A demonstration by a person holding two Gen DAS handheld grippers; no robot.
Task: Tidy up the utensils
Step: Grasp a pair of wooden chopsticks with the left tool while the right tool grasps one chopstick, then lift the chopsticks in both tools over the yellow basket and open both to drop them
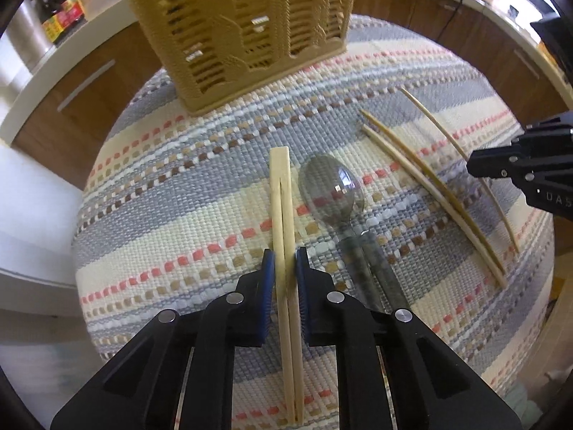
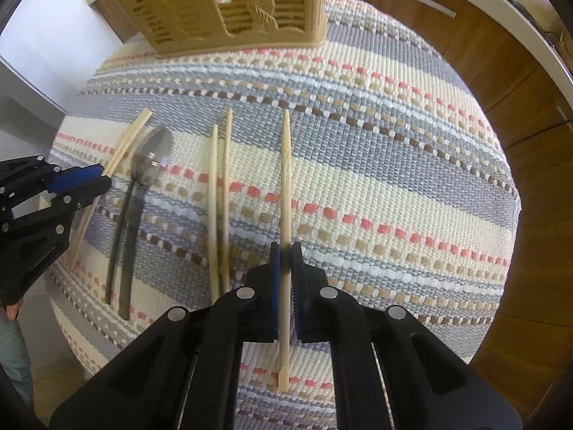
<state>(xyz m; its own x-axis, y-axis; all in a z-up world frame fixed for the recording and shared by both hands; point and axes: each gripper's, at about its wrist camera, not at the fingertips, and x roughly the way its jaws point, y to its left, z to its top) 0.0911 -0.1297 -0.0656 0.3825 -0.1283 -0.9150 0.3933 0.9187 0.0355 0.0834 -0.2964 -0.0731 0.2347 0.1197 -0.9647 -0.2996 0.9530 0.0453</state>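
Left tongs point(image 1: 285, 261) closed on a joined pair of pale wooden chopsticks point(image 1: 281, 193), blue pads point(image 1: 268, 268) pinching it mid-length; the pair appears to lie on the striped woven mat point(image 1: 200, 215) and points toward the basket point(image 1: 243, 25). Right tongs point(image 2: 285, 254) clamped on a single tapered chopstick point(image 2: 285, 165), gripped in the lower half of its visible length.

Step in hand, as I read it: both sticks grasped, lift not yet done. To do it well: raise each straight up and keep the squeeze firm, since thin round wood can pivot in the pads. Tilt tips down toward the basket and drop in from above its rim; the rim is cut off at the frame top, so I cannot tell the compartments. Keep the two tongs apart on the way to avoid crossing the sticks.

Task things: tan plastic basket with slotted lattice walls stands upright at the far edge of the mat. Clear-bowled spoon with dark handle point(image 1: 333, 186) lies just right of the left-held pair, handle toward the camera. Two more thin chopsticks point(image 2: 220, 193) lie side by side, nearly touching, between the spoon and the right-held stick, all pointing roughly toward the basket. Tabletop under the mat is not visible.
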